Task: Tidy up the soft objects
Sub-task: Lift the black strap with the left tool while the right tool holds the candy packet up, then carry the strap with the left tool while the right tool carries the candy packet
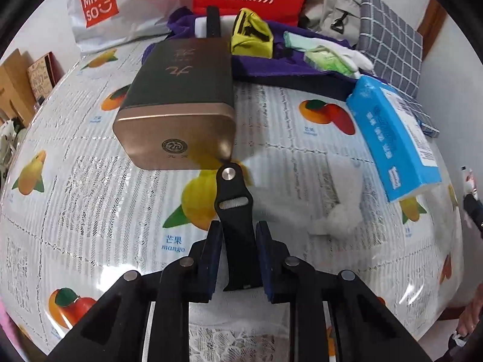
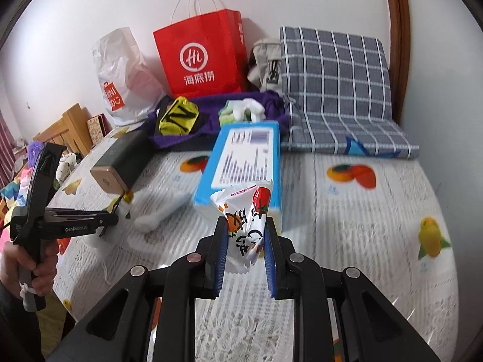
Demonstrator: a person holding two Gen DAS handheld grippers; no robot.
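The table point(image 2: 362, 211), under its clear-covered fruit-print cloth, is spreading out beneath both tongs. Well ahead of the right tongs, the checked cushion point(image 2: 335, 75) is leaning on the wall, likely parked there as the soft-goods corner, with the red paper bag point(image 2: 202, 57) standing to its left and the purple cloth point(image 2: 211, 102) lying in front, carrying the yellow pouch point(image 2: 178, 117). Just ahead of the right tongs the blue tissue pack point(image 2: 241, 157) is lying flat, almost touching what they carry. Ahead and to the left of the left tongs, the dark tin box point(image 1: 178, 102) is lying on its side, bronze end facing them; the white fluffy wad point(image 1: 338, 199) is resting on the cloth just to their right.

The right tongs point(image 2: 245, 238) are gripping a white printed snack packet point(image 2: 250, 220) narrowly, squeezing its lower half so the crimped top is standing up above the pads; it is being held off the table, probably for carrying toward the pile at the back. The left tongs point(image 1: 237, 247) are standing at a moderate gap with a black strap point(image 1: 234, 211) lying between their pads point(image 1: 215, 241); whether the pads are pinching it I cannot tell, since a sliver of space seems to be showing on each side. Its metal stud is pointing toward the tin.
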